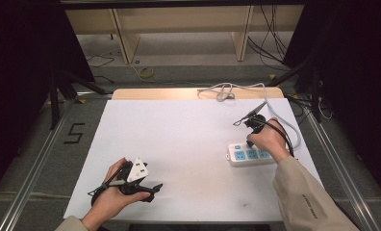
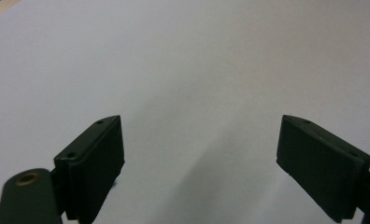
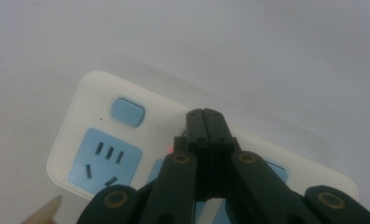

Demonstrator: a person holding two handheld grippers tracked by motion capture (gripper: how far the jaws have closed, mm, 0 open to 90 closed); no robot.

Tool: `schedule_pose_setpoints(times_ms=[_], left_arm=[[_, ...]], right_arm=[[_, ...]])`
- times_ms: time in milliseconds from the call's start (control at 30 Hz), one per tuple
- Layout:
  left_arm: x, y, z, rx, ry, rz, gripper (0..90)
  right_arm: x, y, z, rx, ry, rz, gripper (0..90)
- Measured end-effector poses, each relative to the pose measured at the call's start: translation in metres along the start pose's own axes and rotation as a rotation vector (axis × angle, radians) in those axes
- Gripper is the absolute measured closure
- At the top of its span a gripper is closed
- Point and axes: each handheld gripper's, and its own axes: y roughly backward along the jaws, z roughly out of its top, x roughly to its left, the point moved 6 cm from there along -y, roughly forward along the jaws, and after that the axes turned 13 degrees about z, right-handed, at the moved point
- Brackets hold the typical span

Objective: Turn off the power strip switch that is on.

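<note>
A white power strip (image 1: 248, 155) with blue sockets lies on the right side of the white table sheet (image 1: 179, 130). My right gripper (image 1: 250, 143) points down at it, mostly covered by the hand. In the right gripper view its jaws are shut together with nothing between them. The right gripper's tip (image 3: 205, 114) sits on the strip's top face (image 3: 92, 100), right of a blue switch button (image 3: 127, 112) and beside a small red light (image 3: 170, 150). My left gripper (image 1: 152, 191) rests near the front left, and the left gripper (image 2: 199, 154) stands open over bare sheet.
The strip's white cable (image 1: 227, 90) runs along the right edge and bunches at the table's far edge. Black cables trail from the right gripper. Dark stands and loose cables flank the table on the floor.
</note>
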Motion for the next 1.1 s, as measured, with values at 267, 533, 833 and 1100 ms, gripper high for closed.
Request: schedule_pose_setpoints(times_ms=[267,533,833,1100], left_arm=[[0.0,-0.0001,-0.0001,0.002,-0.001,-0.001,14.7],[-0.0001,-0.0001,-0.0002,0.003,0.0,-0.002,14.7],[-0.0002,-0.0001,-0.0002,0.003,-0.001,-0.002,14.7],[-0.0004,-0.0002,0.0,0.003,-0.002,-0.001,14.7]], right_arm=[[0.0006,-0.0002,-0.0001,-0.001,0.012,-0.009,90.0],[0.0006,0.0,-0.0001,-0.002,0.013,-0.009,90.0],[0.0007,0.0004,-0.0006,-0.004,0.007,-0.007,90.0],[0.0008,0.0041,-0.001,-0.007,0.012,0.0,90.0]])
